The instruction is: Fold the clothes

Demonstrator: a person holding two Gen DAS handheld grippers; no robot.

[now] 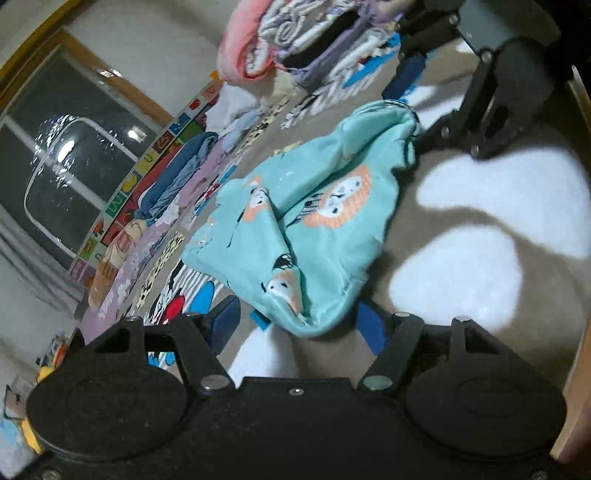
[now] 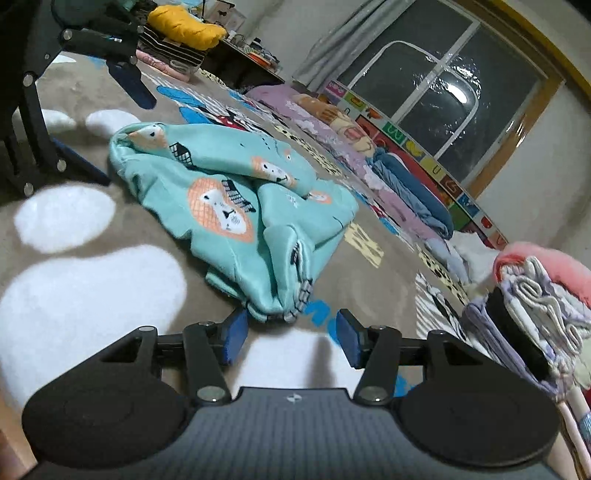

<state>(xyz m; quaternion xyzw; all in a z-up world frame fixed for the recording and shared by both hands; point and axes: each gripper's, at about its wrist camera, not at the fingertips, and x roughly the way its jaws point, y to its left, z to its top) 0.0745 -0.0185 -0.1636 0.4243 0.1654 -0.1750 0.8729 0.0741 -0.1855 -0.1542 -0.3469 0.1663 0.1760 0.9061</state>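
Teal garment (image 2: 236,218) crumpled on rug (image 2: 92,295), both grippers' fingers apart, yellow bundle (image 2: 184,26) only in right view.

Dim indoor light, lamp glare on the dark window (image 2: 454,92), soft motion blur, strong fisheye bending at edges

Black hand-held gripper (image 2: 291,338), blue pads (image 2: 234,341)

Crumpled teal garment (image 1: 306,221) on carpet (image 1: 424,236) between 2 wide-spread grippers
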